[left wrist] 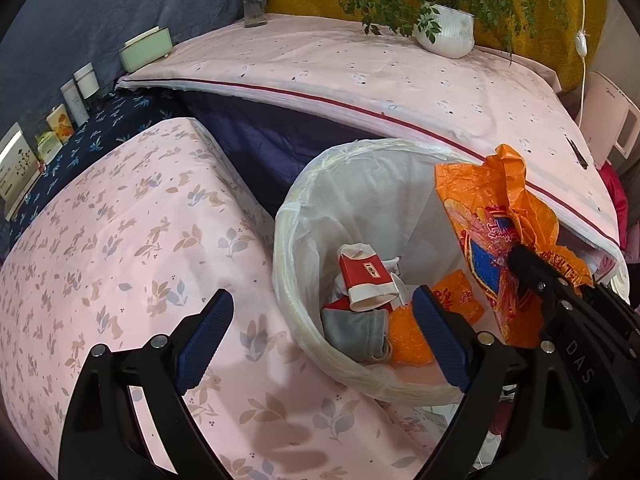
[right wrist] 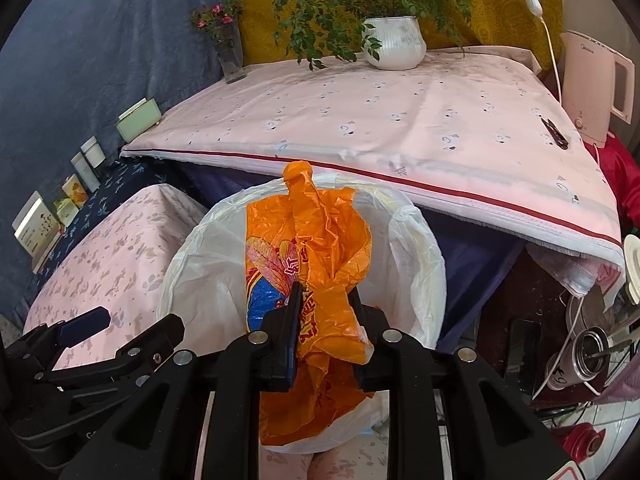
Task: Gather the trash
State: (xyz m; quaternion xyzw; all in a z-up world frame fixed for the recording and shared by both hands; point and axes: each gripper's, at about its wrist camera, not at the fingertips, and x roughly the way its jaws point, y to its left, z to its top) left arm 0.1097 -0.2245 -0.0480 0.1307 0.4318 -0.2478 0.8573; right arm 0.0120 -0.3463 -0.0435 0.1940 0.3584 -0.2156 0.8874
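A round bin [left wrist: 292, 300] lined with a white bag sits between two cloth-covered surfaces; it also shows in the right wrist view [right wrist: 420, 248]. Inside lie a red and white carton [left wrist: 364, 276], a grey mask [left wrist: 356, 332] and orange wrappers [left wrist: 408, 332]. My right gripper [right wrist: 326, 300] is shut on a crumpled orange plastic bag [right wrist: 320, 240] and holds it over the bin mouth. The bag also shows in the left wrist view [left wrist: 496, 232], with the right gripper [left wrist: 532, 276] below it. My left gripper [left wrist: 324, 320] is open and empty, at the bin's near left rim.
A pink floral-covered surface [left wrist: 120, 240] lies left of the bin. A pink table cloth [right wrist: 400, 120] behind carries a white plant pot [right wrist: 394, 42], a flower vase [right wrist: 230, 56] and a black clip [right wrist: 554, 132]. A kettle [right wrist: 596, 80] stands right. Small boxes [left wrist: 72, 100] line the left wall.
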